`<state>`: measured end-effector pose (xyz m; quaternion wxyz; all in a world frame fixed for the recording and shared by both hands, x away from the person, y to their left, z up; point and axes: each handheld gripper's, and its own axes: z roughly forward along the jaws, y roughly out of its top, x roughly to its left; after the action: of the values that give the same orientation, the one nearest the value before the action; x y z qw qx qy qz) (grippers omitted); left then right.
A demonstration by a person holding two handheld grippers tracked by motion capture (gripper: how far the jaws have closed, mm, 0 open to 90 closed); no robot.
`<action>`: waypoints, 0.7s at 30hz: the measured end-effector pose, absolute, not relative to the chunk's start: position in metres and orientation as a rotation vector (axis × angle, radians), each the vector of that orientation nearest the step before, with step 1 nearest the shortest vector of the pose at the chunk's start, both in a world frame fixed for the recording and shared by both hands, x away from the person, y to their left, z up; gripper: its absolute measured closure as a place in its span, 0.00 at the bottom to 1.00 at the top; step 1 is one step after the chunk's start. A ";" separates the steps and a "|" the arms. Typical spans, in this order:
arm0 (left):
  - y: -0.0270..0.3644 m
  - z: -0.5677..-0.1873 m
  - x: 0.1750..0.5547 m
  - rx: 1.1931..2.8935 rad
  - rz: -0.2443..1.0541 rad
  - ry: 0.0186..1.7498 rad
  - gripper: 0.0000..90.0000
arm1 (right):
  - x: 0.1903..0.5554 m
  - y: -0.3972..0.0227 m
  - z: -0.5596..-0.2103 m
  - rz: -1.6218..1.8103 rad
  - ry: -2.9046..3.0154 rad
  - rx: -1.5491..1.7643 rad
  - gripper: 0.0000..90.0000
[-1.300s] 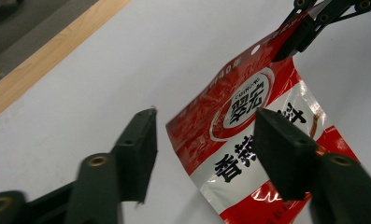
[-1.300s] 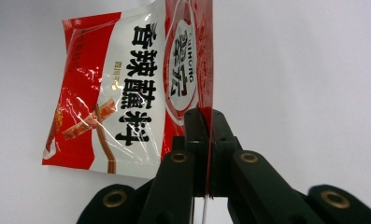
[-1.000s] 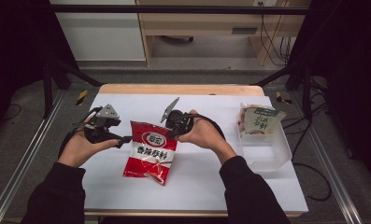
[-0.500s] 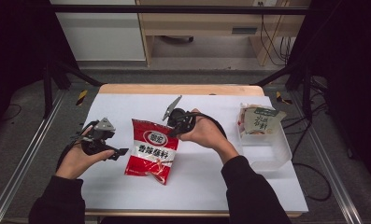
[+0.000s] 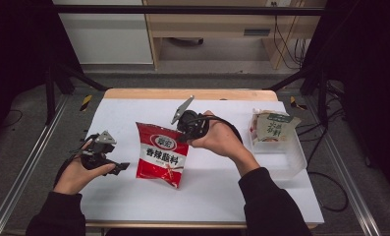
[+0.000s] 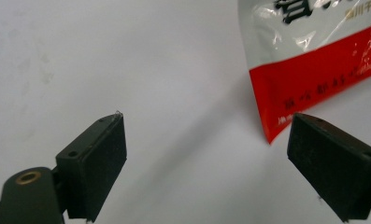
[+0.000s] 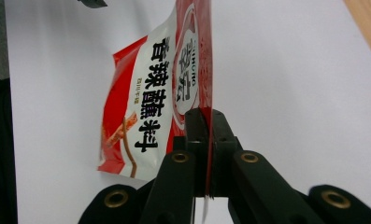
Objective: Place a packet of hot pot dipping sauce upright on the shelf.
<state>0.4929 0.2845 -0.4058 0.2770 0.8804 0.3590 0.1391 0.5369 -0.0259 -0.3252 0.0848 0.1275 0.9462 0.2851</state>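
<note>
A: Overhead, then, where is the red seasoning pouch [image 5: 161, 156] relative to the two tools?

B: It hangs between them over the white table [image 5: 133, 110], its top right corner pinched by the right gripper [image 5: 186, 132], its long axis running down and slightly toward the person, the bottom corner at or just above the tabletop. The left gripper [image 5: 123, 167] sits low just beside the pouch's left edge, apart from it. A clear bin [image 5: 286, 162] with another packet [image 5: 272, 127] stands well to the right, on the right hand's side.

A: And the left gripper view?

B: Its two black jaws stand wide apart with bare table between them. They have just been opening, and nothing lies between the pads. The pouch's lower corner [image 6: 314, 60] shows just beyond the right-hand jaw, not touching it.

A: The right gripper view?

B: The jaws are pressed together on the pouch's sealed edge [image 7: 192, 70], the bag dangling away from them. I judge the carry toward the bin falls to the right hand alone.
</note>
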 end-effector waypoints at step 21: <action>0.285 -0.412 0.492 2.380 0.358 0.971 0.12 | 0.535 -0.070 -0.279 0.796 2.738 0.446 1.00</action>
<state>0.4921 0.2852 -0.4123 0.2696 0.8831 0.3602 0.1330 0.5353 -0.0702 -0.2791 0.1276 0.1534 0.9409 0.2736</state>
